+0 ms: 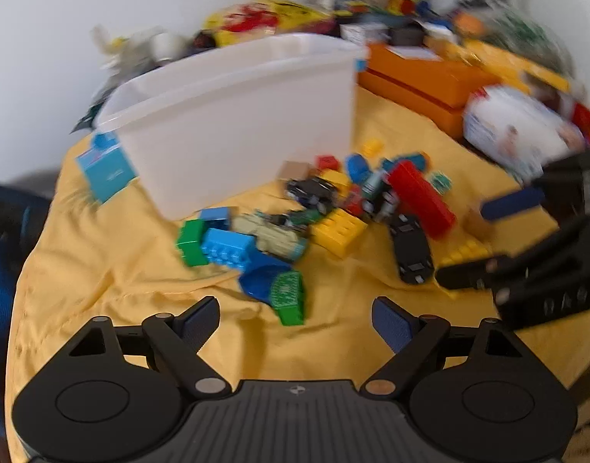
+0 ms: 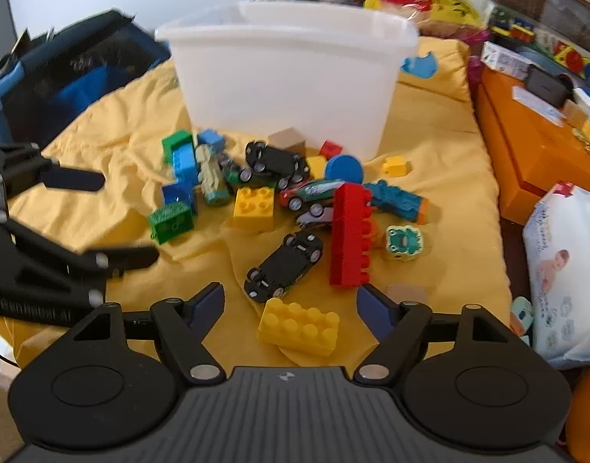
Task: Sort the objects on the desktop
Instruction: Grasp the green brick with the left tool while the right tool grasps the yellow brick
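Observation:
A pile of toy bricks and toy cars lies on a yellow cloth (image 2: 430,146) in front of a white plastic bin (image 2: 291,77). My right gripper (image 2: 291,308) is open and empty, its jaws either side of a yellow brick (image 2: 299,327), just short of a black toy car (image 2: 284,265) and a long red brick (image 2: 350,233). My left gripper (image 1: 296,322) is open and empty, close in front of a green brick (image 1: 289,301) and a blue piece (image 1: 260,276). The bin (image 1: 233,131) stands behind the pile. Each gripper shows in the other's view, open: the right (image 1: 491,239), the left (image 2: 129,218).
An orange box (image 2: 526,146) and a pack of baby wipes (image 2: 565,270) lie to the right. A dark blue bag (image 2: 75,73) lies at the left. A small blue box (image 1: 105,166) sits left of the bin. Cluttered toys and packages stand behind.

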The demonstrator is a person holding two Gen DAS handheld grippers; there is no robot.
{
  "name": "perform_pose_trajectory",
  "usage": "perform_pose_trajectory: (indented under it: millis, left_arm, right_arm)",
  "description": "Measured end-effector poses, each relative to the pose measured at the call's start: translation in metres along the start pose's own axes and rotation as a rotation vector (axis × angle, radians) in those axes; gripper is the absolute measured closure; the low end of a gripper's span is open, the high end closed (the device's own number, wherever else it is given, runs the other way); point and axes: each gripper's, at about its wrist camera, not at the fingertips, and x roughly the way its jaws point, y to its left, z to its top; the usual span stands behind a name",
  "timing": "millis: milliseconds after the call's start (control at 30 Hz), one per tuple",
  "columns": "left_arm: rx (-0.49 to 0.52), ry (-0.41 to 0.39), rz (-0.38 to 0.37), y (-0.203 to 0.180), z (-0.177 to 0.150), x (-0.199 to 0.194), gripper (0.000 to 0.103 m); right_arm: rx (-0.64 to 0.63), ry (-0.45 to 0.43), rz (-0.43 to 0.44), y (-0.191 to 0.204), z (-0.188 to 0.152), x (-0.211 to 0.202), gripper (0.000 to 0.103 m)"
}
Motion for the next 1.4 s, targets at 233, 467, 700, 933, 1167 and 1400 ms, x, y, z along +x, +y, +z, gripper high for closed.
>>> perform_pose_trajectory:
  millis: [233, 467, 700, 933, 1167, 1400]
  left_arm:
    - [0.082, 0.009, 0.033, -0.008, 0.004, 0.008, 0.033]
    - [-0.023, 0.075, 0.012, 0.011, 0.006, 0.037, 0.063]
    - [-0.035, 0.101, -0.079, 0.015, 0.005, 0.045, 0.082]
    - [0.268, 0.032, 0.039, -0.006, 0.002, 0.026, 0.082]
    - [0.71, 0.025, 0.123, -0.054, -0.026, 0.034, 0.078]
    - [0.602, 0.003, 0.04, -0.049, -0.022, 0.023, 0.074]
  right_arm:
    - [-0.016, 0.0, 0.022, 0.001, -0.01, -0.006, 0.034]
    - [-0.074, 0.014, -0.033, 0.004, -0.011, -0.004, 0.05]
    - [-0.023, 0.018, -0.012, -0.001, -0.013, -0.003, 0.05]
    - [-0.01, 0.014, -0.024, -0.002, -0.011, -0.002, 0.052]
    - [0.091, -0.036, -0.134, -0.026, -0.005, -0.008, 0.052]
    - [0.118, -0.024, -0.061, -0.033, -0.004, -0.006, 0.052]
